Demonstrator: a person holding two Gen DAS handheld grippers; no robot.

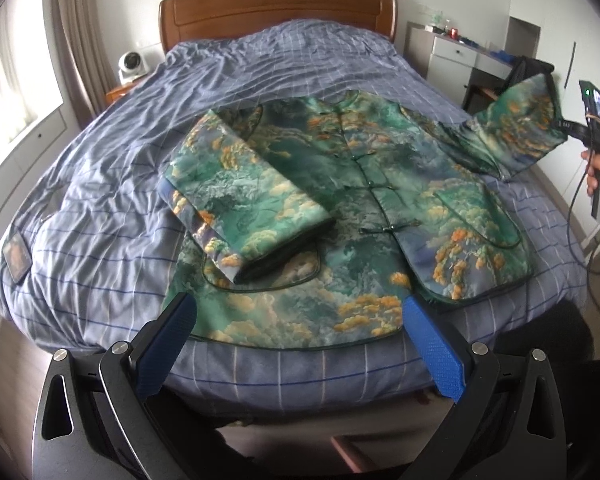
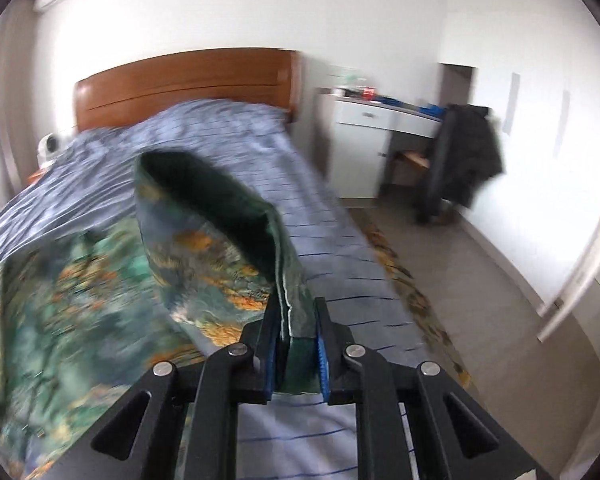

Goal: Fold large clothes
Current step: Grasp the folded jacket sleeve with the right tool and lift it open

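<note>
Right wrist view: right gripper (image 2: pixel 298 344) clamps lifted sleeve cuff (image 2: pixel 292 280), jacket blurred | left gripper (image 1: pixel 298 344) spread wide, empty | jacket (image 1: pixel 340 200) on bed (image 1: pixel 260 72), near sleeve folded across.

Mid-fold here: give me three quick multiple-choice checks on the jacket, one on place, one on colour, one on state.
1. Where is the folded sleeve?
A. across the jacket front
B. off the bed edge
C. on the headboard

2. What colour are the pads of the left tongs?
A. red
B. blue
C. yellow

3. What are the right tongs doing?
A. open, holding nothing
B. shut on the other sleeve
C. shut on the sheet

Answers: 1 A, it lies over the jacket; 2 B, both pads are blue; 3 B, the cuff sits clamped between them, raised above the bed.
</note>
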